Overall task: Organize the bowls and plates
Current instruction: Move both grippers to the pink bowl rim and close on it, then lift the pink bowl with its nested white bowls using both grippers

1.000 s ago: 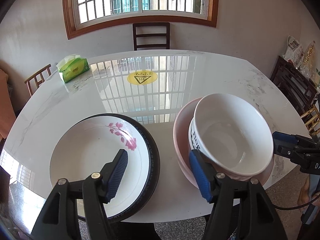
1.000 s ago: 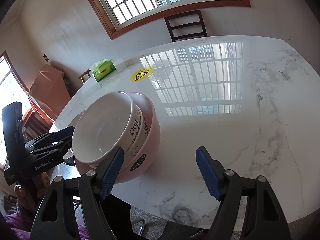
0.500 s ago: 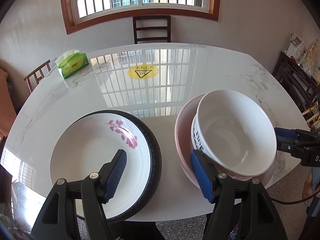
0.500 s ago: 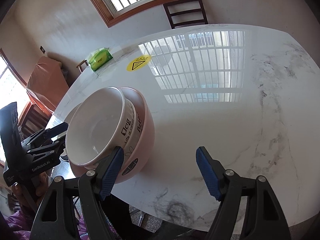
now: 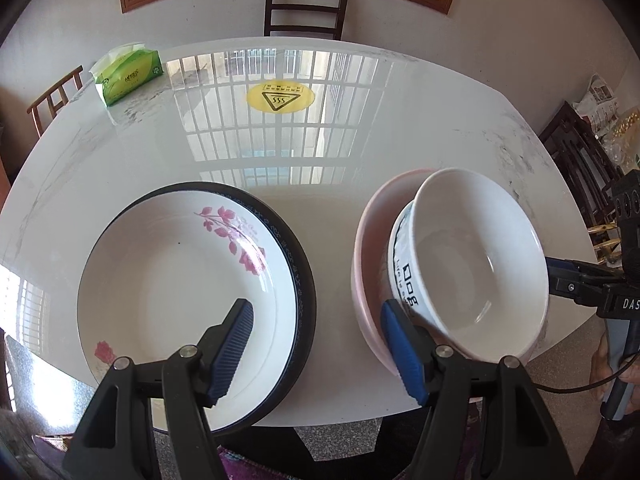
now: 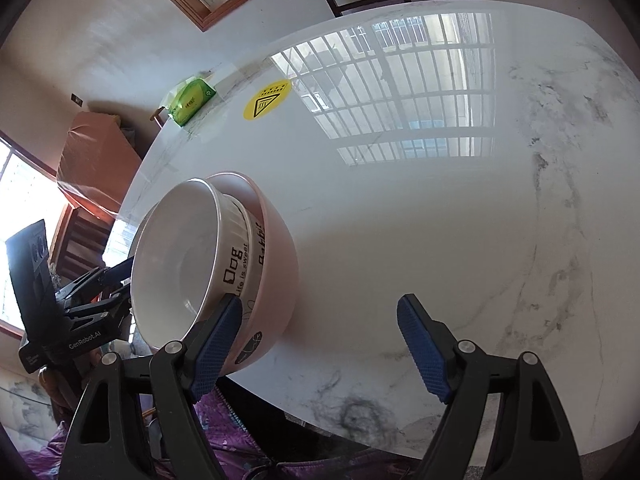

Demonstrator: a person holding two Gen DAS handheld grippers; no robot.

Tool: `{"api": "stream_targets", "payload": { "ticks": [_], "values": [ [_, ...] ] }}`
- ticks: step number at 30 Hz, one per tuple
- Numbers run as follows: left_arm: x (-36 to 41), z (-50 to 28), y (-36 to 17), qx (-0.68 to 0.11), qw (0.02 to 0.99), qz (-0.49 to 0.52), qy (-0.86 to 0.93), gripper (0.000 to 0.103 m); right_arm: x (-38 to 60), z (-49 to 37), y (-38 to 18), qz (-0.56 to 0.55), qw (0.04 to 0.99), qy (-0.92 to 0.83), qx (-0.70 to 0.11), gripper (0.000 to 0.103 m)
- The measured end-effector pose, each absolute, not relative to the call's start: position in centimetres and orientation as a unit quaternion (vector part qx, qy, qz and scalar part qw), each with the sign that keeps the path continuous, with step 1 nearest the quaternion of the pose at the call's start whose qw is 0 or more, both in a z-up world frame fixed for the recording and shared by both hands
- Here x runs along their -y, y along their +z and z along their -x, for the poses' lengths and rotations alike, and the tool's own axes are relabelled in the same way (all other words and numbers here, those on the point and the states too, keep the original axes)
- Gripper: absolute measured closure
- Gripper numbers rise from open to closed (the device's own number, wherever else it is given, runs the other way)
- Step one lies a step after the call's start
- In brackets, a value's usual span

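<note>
A white plate (image 5: 180, 280) with pink flowers sits inside a dark-rimmed plate (image 5: 302, 260) at the table's near left. A white bowl (image 5: 476, 264) with black lettering sits tilted in a pink bowl (image 5: 366, 248) at the near right; both show in the right wrist view, white bowl (image 6: 180, 264), pink bowl (image 6: 276, 256). My left gripper (image 5: 318, 344) is open and empty, over the gap between plates and bowls. My right gripper (image 6: 320, 350) is open and empty, its left finger next to the pink bowl; it also shows in the left wrist view (image 5: 568, 280).
The white marble table (image 5: 320, 140) carries a yellow warning sticker (image 5: 280, 96) and a green tissue pack (image 5: 128, 74) at the far left. A dark chair (image 5: 306, 10) stands behind it. The table's near edge (image 6: 360, 428) lies just under the grippers.
Both grippers have tipped and risen so the table sits lower and nearer in view. The bowls and plates have not moved; both grippers stay open.
</note>
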State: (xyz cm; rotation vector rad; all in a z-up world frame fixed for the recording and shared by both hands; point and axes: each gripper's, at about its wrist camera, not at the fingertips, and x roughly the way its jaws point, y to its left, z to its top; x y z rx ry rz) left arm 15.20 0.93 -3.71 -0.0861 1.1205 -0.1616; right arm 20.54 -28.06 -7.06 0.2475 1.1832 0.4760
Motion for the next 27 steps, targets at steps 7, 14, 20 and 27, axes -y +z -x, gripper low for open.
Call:
{"api": "stream_targets", "payload": {
  "ticks": [7, 14, 20, 27],
  "values": [
    [-1.5, -16.5, -4.4, -0.564, 0.819, 0.067, -0.087, 0.035, 28.1, -21.3, -7.5, -0.126, 0.77, 0.233, -0.581, 0.025],
    [-0.4, -16.6, -3.7, -0.561, 0.816, 0.078, -0.12, 0.081, 27.0, -21.4, -6.4, -0.099, 0.767, 0.243, -0.585, 0.047],
    [0.3, -16.5, -3.5, -0.558, 0.819, 0.072, -0.11, 0.09, 26.6, -21.8, -6.5, -0.103, 0.756, 0.246, -0.598, 0.05],
    [0.5, -16.2, -3.4, -0.555, 0.823, 0.064, -0.102, 0.09, 26.0, -22.1, -6.4, -0.091, 0.753, 0.236, -0.608, 0.047]
  ]
}}
